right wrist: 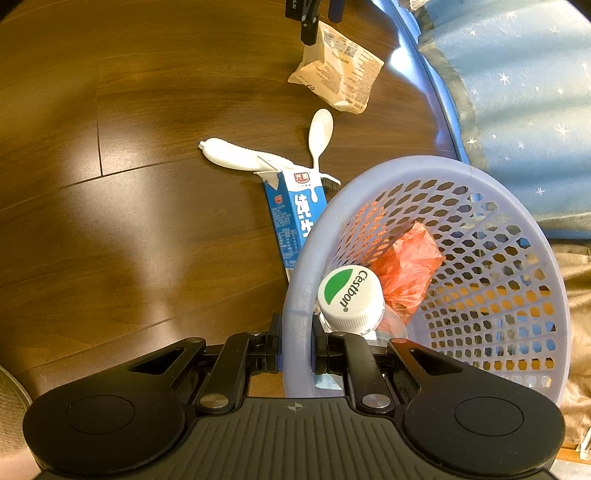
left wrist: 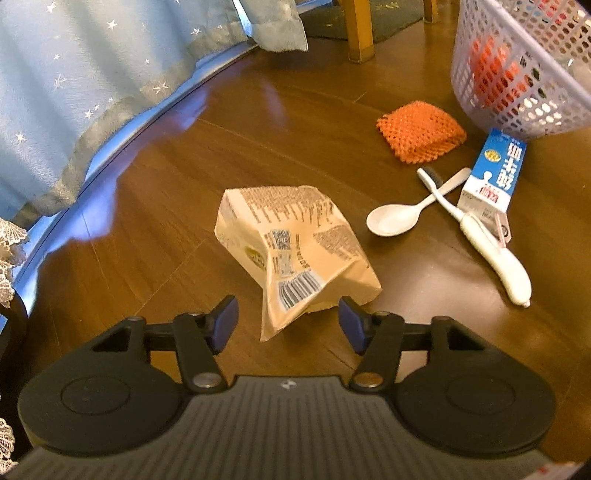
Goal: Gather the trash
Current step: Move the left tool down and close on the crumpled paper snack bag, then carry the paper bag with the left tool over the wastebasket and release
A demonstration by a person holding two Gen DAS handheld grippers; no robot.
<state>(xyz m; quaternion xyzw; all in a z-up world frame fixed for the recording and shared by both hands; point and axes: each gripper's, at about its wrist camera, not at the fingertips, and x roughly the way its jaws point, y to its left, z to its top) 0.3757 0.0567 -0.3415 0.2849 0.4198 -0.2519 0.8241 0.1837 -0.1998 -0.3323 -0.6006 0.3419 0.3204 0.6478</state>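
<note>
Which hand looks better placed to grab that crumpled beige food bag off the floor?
The left. Its tool is open, with the beige bag right between its fingertips. The right tool is shut on the basket rim, far from the bag.

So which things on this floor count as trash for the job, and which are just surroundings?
Job:
crumpled tan paper bag
blue milk carton
white plastic spoon
white toothbrush
orange mesh pad
lavender plastic basket

Surroundings:
blue star-print curtain
wooden chair leg

Bare floor (left wrist: 177, 236) left of paper bag (left wrist: 295, 240), spoon (left wrist: 391, 218) and toothbrush (left wrist: 480, 229) crowding its right, curtain (left wrist: 74, 92) seemingly near behind.
</note>
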